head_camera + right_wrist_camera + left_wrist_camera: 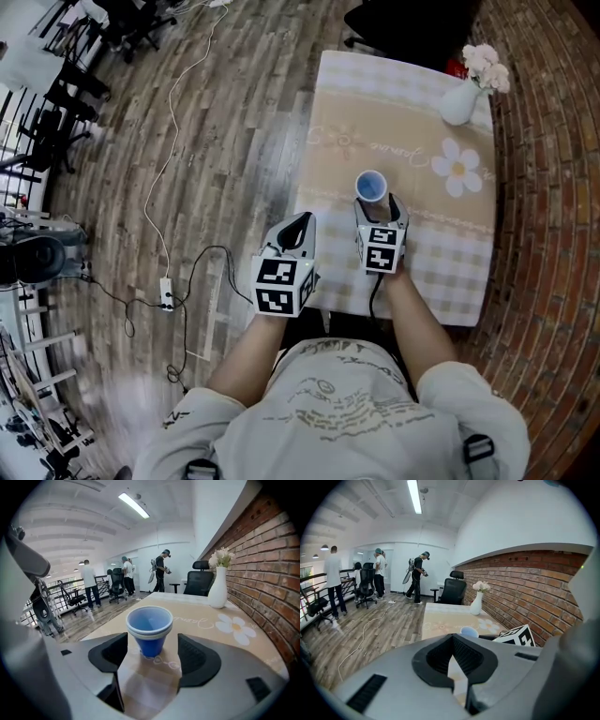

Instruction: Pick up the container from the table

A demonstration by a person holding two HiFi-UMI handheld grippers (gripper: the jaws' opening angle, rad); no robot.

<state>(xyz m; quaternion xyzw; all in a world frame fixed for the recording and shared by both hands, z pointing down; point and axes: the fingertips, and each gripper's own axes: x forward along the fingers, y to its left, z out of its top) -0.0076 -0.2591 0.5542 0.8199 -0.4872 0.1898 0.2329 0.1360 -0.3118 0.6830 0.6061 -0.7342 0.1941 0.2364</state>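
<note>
A blue cup (371,186), seemingly two nested, stands upright on the checked tablecloth (450,253) near the table's middle. My right gripper (379,208) sits low just behind it and is open. In the right gripper view the cup (150,630) stands right at the fingertips of the right gripper (151,657), in line with the gap, and the pads do not touch it. My left gripper (300,223) hovers over the table's left front edge, left of the cup. In its own view the left gripper (452,660) has its pads together with nothing between them, and the cup (469,631) shows beyond.
A white vase (459,103) with pale flowers stands at the table's far right corner. A black office chair (403,23) is behind the table's far end and a brick wall (553,187) runs along the right. A cable and power strip (166,292) lie on the wooden floor at the left. People stand far off.
</note>
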